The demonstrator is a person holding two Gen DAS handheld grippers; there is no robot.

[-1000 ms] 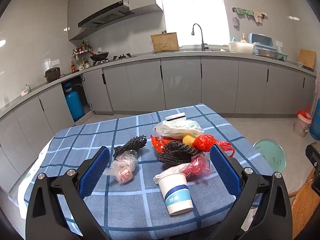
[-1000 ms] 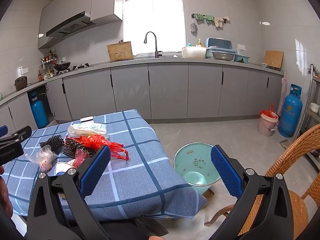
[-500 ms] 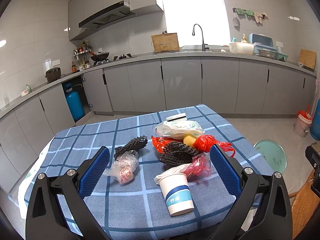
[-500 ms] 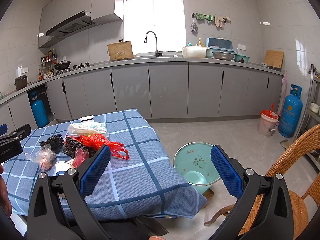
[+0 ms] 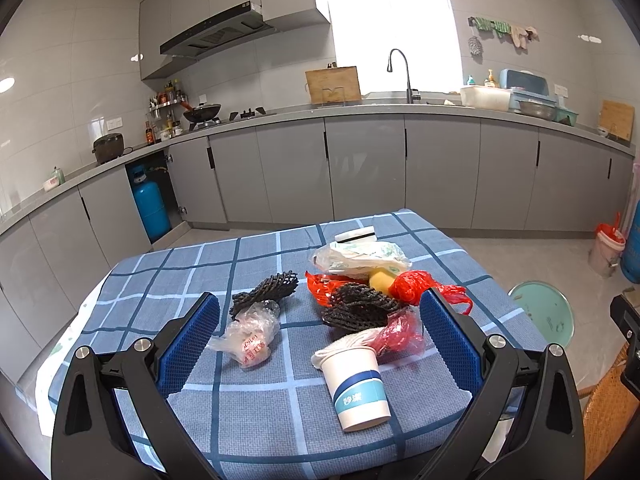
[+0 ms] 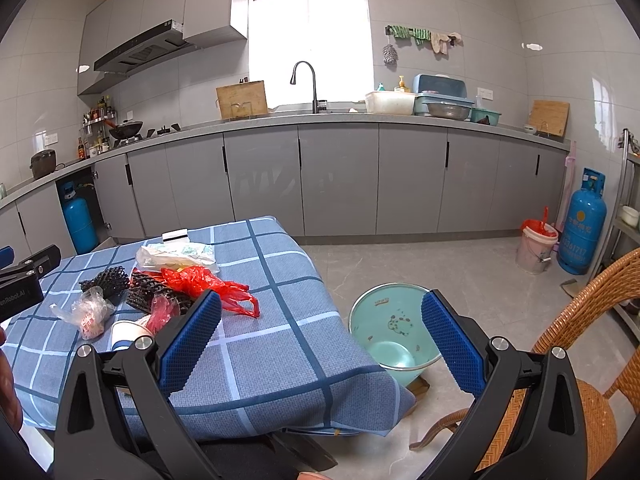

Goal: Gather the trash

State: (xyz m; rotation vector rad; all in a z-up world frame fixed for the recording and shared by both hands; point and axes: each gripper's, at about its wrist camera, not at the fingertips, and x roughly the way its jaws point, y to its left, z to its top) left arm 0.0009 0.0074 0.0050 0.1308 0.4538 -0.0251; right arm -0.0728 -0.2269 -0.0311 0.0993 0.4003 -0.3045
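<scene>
Trash lies on a table with a blue checked cloth (image 5: 256, 424): a paper cup (image 5: 357, 388) on its side, a clear crumpled bag (image 5: 250, 334), two black foam nets (image 5: 266, 288) (image 5: 358, 306), red plastic bags (image 5: 416, 286), a yellow fruit (image 5: 379, 280) and a white wrapper pack (image 5: 360, 256). My left gripper (image 5: 319, 340) is open and empty, above the near table edge, the cup between its fingers' lines. My right gripper (image 6: 320, 340) is open and empty over the table's right corner. A teal bin (image 6: 394, 332) stands on the floor right of the table.
A wicker chair (image 6: 580, 360) stands at the right. Grey kitchen cabinets (image 6: 340, 180) run along the back wall. A blue gas cylinder (image 6: 580, 224) and a small bucket with a red bag (image 6: 536, 246) stand at the far right.
</scene>
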